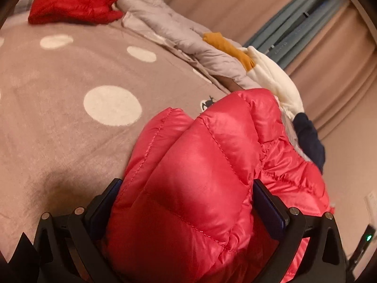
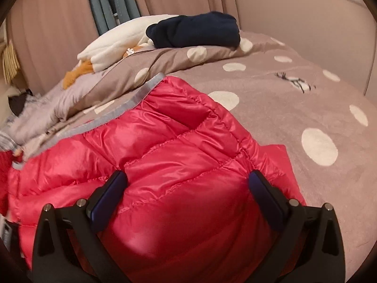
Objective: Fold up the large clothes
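Note:
A red quilted down jacket (image 1: 200, 165) fills the lower middle of the left wrist view, bunched and puffed between the fingers of my left gripper (image 1: 188, 188). The jaws stand wide with the padding pressed between them. In the right wrist view the same red jacket (image 2: 165, 146) lies on the bed, its grey-trimmed edge (image 2: 132, 103) toward the back. My right gripper (image 2: 188, 184) also has the jacket's thick fold between its wide-set fingers.
The bed has a brown cover with white dots (image 1: 70, 82). A second red garment (image 1: 73, 0), a grey coat (image 1: 165, 28), a white and mustard piece (image 1: 259, 66) and a folded navy garment (image 2: 195, 29) lie along the bed's far side. Curtains (image 2: 59, 35) hang behind.

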A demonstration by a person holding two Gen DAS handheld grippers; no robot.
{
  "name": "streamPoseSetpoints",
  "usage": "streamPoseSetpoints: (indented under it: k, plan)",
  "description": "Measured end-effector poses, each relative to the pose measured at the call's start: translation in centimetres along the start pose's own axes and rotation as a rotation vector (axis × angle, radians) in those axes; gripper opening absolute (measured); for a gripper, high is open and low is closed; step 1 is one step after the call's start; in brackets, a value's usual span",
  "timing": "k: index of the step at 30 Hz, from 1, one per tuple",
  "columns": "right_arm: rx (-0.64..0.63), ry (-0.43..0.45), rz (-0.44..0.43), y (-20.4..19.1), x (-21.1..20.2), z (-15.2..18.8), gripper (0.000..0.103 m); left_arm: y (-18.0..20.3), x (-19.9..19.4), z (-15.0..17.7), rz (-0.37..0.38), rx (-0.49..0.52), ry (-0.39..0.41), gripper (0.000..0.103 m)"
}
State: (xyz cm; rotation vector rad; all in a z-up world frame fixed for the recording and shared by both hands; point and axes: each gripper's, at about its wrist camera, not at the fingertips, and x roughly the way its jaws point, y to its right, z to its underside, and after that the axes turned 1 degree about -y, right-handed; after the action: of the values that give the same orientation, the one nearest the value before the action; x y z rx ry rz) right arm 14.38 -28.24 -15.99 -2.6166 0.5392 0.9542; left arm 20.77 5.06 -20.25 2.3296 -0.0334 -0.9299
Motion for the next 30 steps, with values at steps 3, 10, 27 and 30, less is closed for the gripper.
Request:
streamPoseSetpoints:
  k: [3, 10, 27, 30]
  plan:
    - [-0.007, 0.017, -0.005, 0.4, 0.8, 0.3, 0.103, 0.8, -0.3, 0.7, -0.039, 0.048, 0.028, 0.103]
    - [-0.003, 0.020, -0.036, 0.8, 1.6, 0.6, 0.103, 0.8, -0.3, 0.5, -0.050, 0.055, 0.036, 0.103]
    - [-0.012, 0.024, -0.031, 0.7, 1.3, 0.6, 0.103, 1.5, -0.2, 0.5, -0.068, 0.054, 0.031, 0.103]
    - [-0.010, 0.025, -0.034, 0.7, 1.3, 0.6, 0.103, 1.8, -0.8, 0.4, -0.096, 0.057, 0.020, 0.103]
